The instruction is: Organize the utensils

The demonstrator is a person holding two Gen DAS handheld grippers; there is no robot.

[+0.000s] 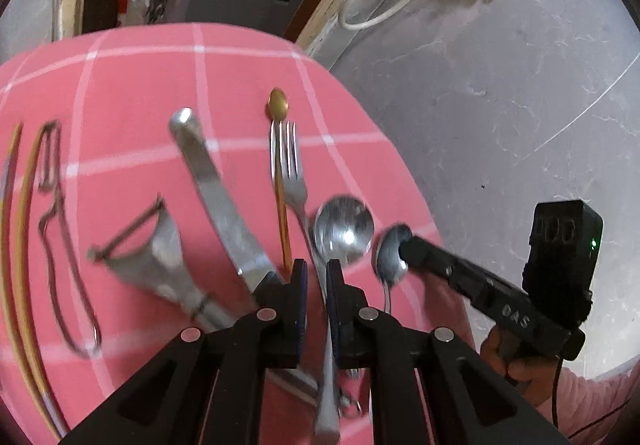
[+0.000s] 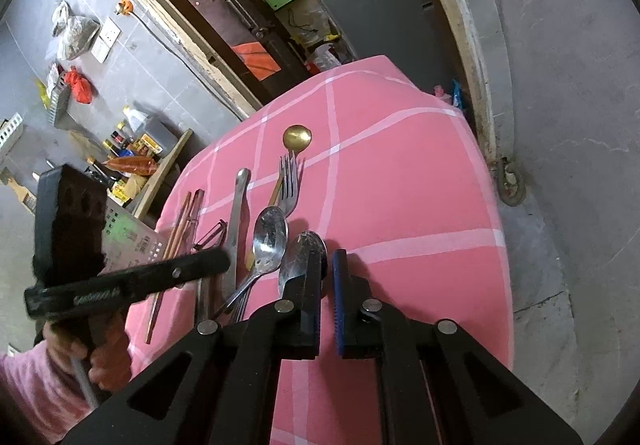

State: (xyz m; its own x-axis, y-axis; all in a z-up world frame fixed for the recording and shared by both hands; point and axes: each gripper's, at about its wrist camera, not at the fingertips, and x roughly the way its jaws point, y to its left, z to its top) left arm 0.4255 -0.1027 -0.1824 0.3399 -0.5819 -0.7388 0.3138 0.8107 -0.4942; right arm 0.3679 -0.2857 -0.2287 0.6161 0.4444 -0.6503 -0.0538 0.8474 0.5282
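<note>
A: What is laid out on the pink checked cloth [image 2: 400,181]?

B: A row of utensils is seen side by side: wooden chopsticks [image 2: 176,237] at the far left, then a peeler [image 1: 148,249], a flat steel handle [image 1: 216,193], a gold spoon [image 1: 277,105] with a fork [image 1: 289,161] lying over its stem, a large steel spoon [image 1: 343,229] and a second steel spoon [image 2: 300,257] at the right end.

A: How are the grippers held?

B: The left gripper [image 1: 316,277] is set low over the stems of the fork and the large spoon, its jaws parted by a narrow gap; whether a stem is pinched there cannot be told. The right gripper [image 2: 326,269] is held with a slim gap between its pads, nothing caught in it, its left finger [image 2: 308,281] lying over the second spoon's bowl.

A: Where are the edges?

B: The cloth's right edge is seen well apart from the second spoon, with bare pink cloth between them. Beyond that edge the grey floor [image 2: 568,165] is seen. The far edge lies past the gold spoon's bowl, with bare cloth between. On the left, the chopsticks are near the cloth's edge.
</note>
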